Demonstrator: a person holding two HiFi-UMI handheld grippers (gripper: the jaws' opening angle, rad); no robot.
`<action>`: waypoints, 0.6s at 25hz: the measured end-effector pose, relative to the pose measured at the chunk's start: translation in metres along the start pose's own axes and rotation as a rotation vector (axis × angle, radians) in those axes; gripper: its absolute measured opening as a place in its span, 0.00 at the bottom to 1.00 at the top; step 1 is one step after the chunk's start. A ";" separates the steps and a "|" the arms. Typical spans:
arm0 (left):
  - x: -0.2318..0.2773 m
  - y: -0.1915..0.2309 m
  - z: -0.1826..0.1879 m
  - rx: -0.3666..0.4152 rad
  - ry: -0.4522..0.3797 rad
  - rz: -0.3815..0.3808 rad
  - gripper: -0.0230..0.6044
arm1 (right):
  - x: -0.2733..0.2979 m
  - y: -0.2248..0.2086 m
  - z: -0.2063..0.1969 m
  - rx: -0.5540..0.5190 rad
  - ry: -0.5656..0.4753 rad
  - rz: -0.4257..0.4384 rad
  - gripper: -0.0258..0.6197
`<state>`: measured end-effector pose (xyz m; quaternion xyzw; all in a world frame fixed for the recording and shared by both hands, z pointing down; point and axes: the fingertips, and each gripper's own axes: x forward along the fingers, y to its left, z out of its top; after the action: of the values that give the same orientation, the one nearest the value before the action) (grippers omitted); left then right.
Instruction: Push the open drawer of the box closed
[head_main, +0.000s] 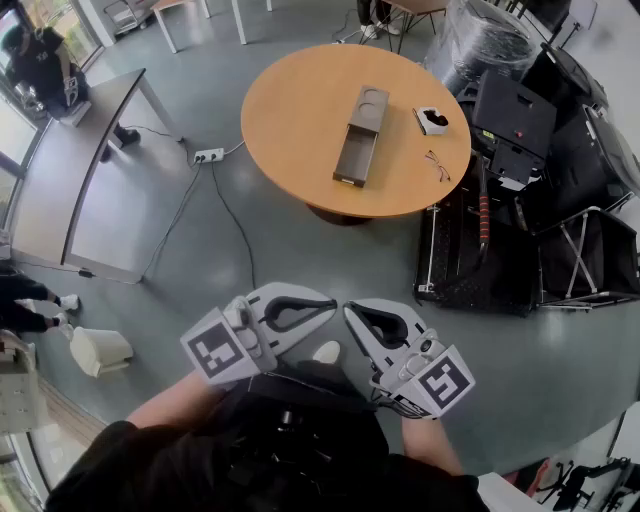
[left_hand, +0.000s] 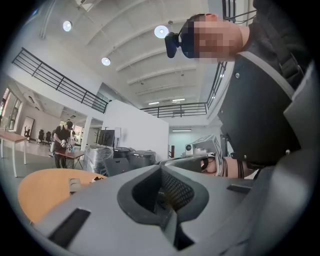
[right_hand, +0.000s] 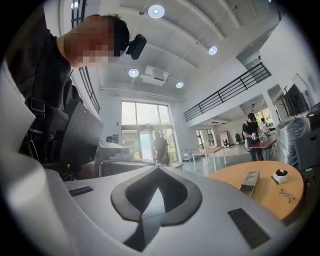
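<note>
Approach stage: we hold left gripper (head_main: 333, 304) and right gripper (head_main: 347, 309), jaws closed on nothing, well short of the counter (head_main: 290, 110); next, we judge, reach the open drawer (head_main: 353, 160) of the box (head_main: 368, 105).

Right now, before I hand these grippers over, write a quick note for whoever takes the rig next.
Left gripper: shut, empty, held low near the body.
Right gripper: shut, empty, beside the left one, their tips close together.
The box lies on the round table, well ahead of both grippers. Its drawer is pulled out toward you.
Done: nothing yet.
Left: approach the table and push the drawer closed.
</note>
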<state>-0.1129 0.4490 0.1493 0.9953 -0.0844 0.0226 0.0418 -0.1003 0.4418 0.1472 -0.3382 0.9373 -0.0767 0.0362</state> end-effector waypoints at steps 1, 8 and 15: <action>0.005 0.000 0.000 -0.002 0.000 0.006 0.09 | -0.004 -0.004 0.000 -0.002 -0.001 0.004 0.06; 0.035 -0.005 -0.004 0.013 0.028 0.038 0.09 | -0.025 -0.026 -0.001 0.012 -0.001 0.041 0.06; 0.049 -0.004 0.000 0.016 0.027 0.045 0.09 | -0.029 -0.035 0.002 0.014 -0.005 0.056 0.06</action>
<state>-0.0643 0.4451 0.1516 0.9930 -0.1060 0.0378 0.0344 -0.0559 0.4333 0.1521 -0.3115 0.9458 -0.0812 0.0431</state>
